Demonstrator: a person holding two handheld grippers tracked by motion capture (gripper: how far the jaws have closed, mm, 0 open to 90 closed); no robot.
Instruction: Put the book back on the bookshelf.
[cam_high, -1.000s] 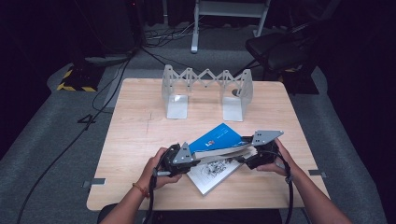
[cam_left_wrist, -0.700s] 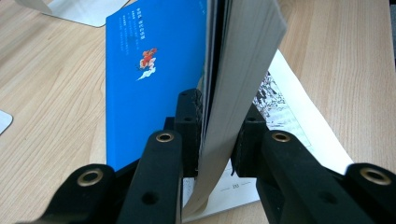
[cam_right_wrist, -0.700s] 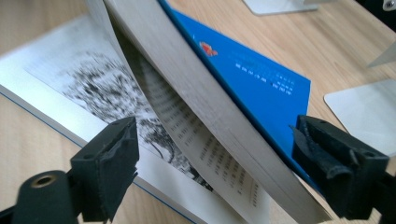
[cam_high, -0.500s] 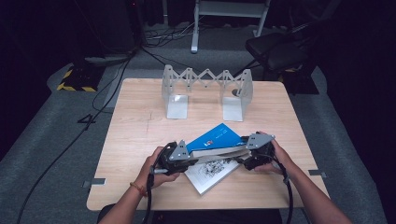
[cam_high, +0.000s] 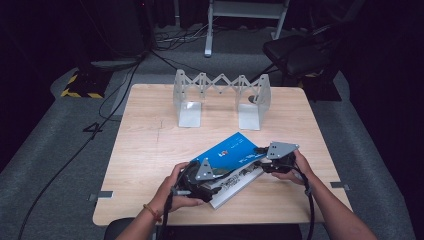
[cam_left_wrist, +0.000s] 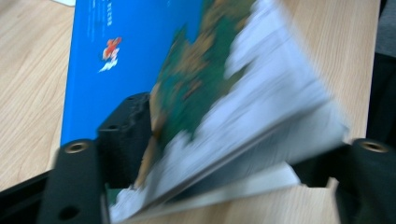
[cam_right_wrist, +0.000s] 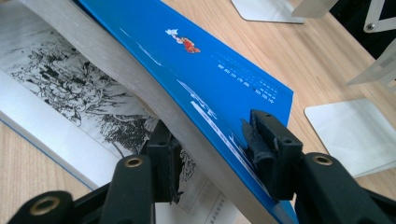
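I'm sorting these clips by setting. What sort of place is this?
Probably a lab or studio set up for recording, not a home: a lone wooden table on grey carpet, dark surroundings, cables trailing across the floor, black-and-yellow hazard tape, and an equipment stand behind.

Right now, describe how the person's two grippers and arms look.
Both the left gripper and the right gripper are black, each topped with a grey three-cornered plate and trailing a black cable. Their jaws are chunky black blocks with brass-ringed screw holes. The forearms are bare, no sleeves; a thin band circles the left wrist.
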